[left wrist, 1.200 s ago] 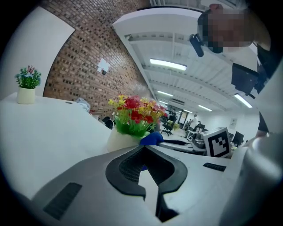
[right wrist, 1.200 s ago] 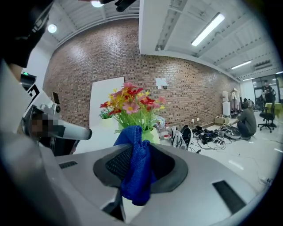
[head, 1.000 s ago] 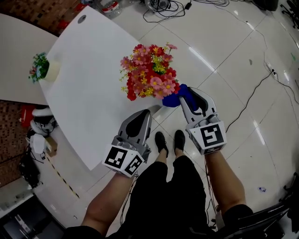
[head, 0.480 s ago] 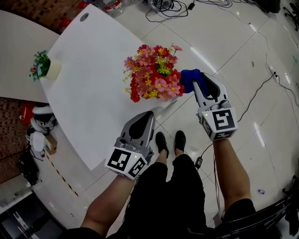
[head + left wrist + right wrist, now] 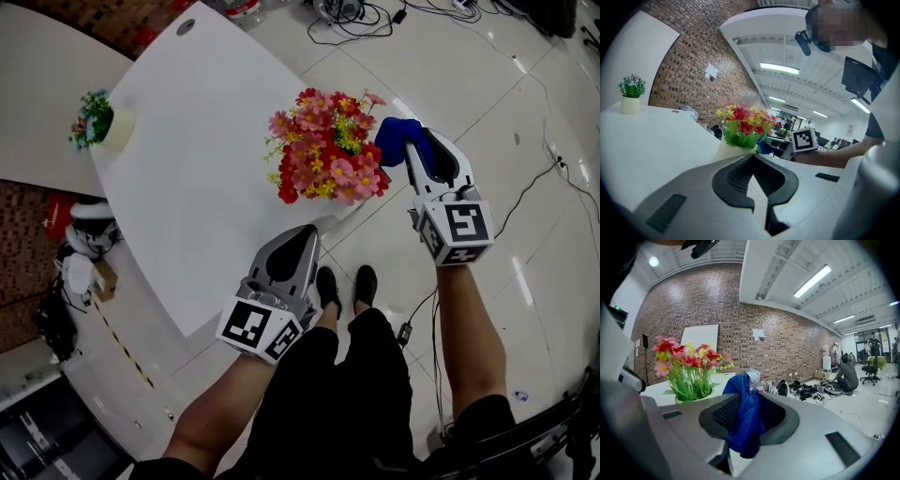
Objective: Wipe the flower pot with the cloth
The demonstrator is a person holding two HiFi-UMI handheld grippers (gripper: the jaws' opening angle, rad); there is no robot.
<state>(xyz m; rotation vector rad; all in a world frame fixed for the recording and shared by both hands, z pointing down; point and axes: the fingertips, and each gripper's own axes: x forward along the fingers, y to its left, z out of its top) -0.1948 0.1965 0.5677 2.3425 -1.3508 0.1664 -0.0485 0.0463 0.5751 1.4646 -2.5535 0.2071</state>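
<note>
Pot (image 5: pixel 725 151) of flowers (image 5: pixel 328 145) stands at the desk (image 5: pixel 187 141) edge. Right claw (image 5: pixel 417 148) pinches the blue cloth (image 5: pixel 396 134) just beside the blooms. Left claw (image 5: pixel 300 236) is closed, empty.

**Open-plan office or lab workspace.** A brick wall (image 5: pixel 787 348) runs behind, with strip lights (image 5: pixel 812 281) at 1 o'clock on a white ceiling (image 5: pixel 764 273). In the head view a curved white table (image 5: pixel 187 159) stands on glossy floor tiles (image 5: pixel 506 103), with loose cables (image 5: pixel 361 11) at 12 o'clock. At 3 o'clock in the right gripper view a person (image 5: pixel 847 373) crouches by tangled gear (image 5: pixel 811 390), with an office chair (image 5: pixel 871 371) beyond.
</note>
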